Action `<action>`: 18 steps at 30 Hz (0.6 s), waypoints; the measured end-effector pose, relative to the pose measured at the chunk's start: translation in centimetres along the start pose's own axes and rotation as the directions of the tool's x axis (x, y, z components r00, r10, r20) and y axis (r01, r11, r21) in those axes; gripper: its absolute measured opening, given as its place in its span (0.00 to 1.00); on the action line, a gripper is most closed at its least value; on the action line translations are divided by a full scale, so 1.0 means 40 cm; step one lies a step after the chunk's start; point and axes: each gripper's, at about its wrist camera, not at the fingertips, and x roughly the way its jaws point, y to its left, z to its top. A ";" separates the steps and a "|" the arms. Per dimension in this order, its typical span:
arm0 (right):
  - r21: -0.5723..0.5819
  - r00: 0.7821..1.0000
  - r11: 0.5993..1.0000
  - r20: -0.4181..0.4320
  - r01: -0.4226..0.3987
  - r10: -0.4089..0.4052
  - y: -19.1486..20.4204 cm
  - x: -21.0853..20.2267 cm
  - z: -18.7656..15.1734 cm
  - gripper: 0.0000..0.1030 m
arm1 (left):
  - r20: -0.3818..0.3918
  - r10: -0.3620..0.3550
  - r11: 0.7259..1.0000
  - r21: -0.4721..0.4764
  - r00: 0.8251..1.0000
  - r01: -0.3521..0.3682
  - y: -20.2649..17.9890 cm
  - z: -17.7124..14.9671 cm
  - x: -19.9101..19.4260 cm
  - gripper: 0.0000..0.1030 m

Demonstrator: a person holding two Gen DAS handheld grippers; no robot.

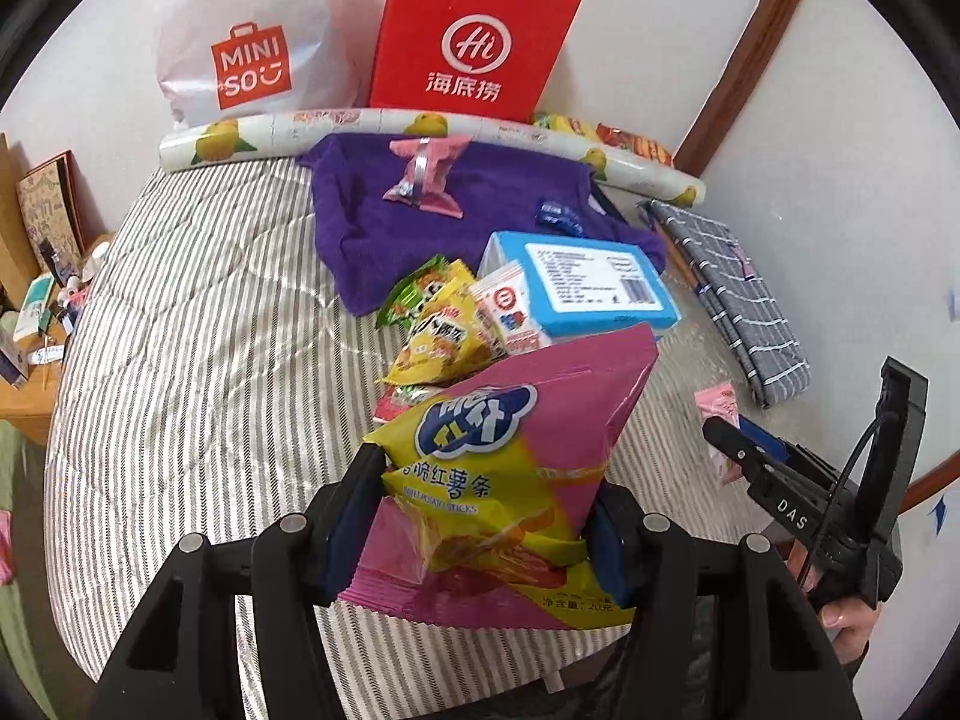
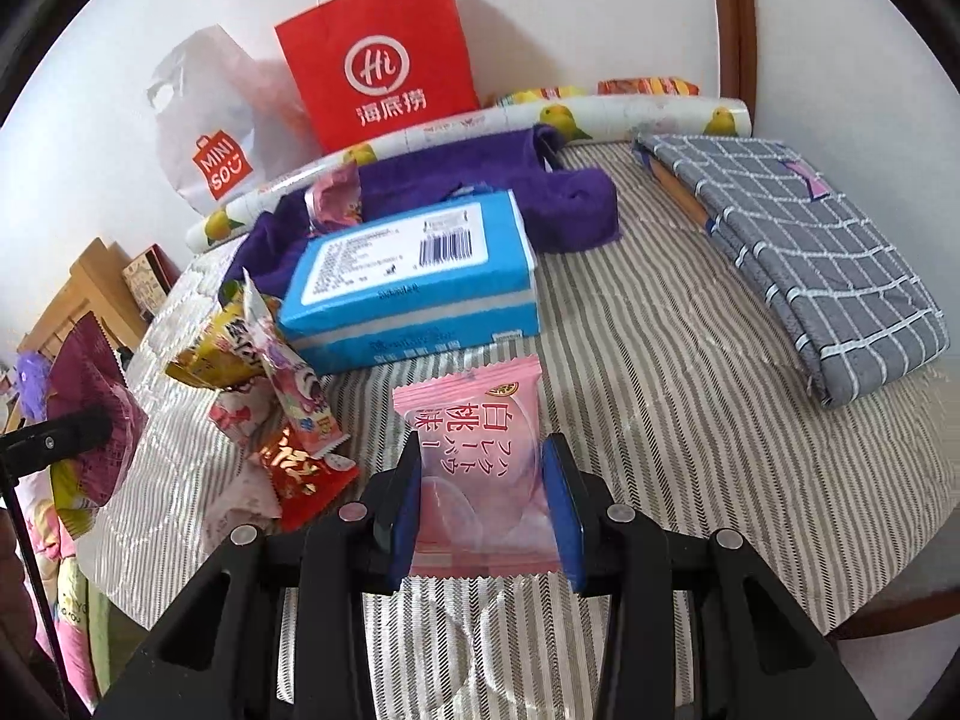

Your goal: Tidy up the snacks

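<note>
My left gripper is shut on a pink and yellow bag of sweet potato sticks, held above the striped bedcover. My right gripper is shut on a small pink peach-flavour packet. In the left wrist view that right gripper shows at the right edge with the pink packet. A pile of loose snack packets lies beside a blue box. One pink candy packet rests on a purple towel.
A red paper bag and a white Miniso bag stand against the wall behind a lemon-print roll. A folded grey checked cloth lies at the right. A cluttered wooden nightstand borders the bed's left side.
</note>
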 end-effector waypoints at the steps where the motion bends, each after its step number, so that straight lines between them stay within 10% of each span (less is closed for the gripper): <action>1: -0.001 1.000 1.000 0.005 0.000 0.000 0.002 -0.008 0.002 0.37 | 0.005 -0.006 1.000 0.000 1.000 0.006 -0.005 0.002 -0.003 0.57; 18: -0.025 0.998 1.000 0.068 0.019 -0.017 -0.002 -0.103 0.066 0.37 | 0.035 -0.058 0.997 0.050 0.998 0.057 -0.105 0.077 -0.014 0.57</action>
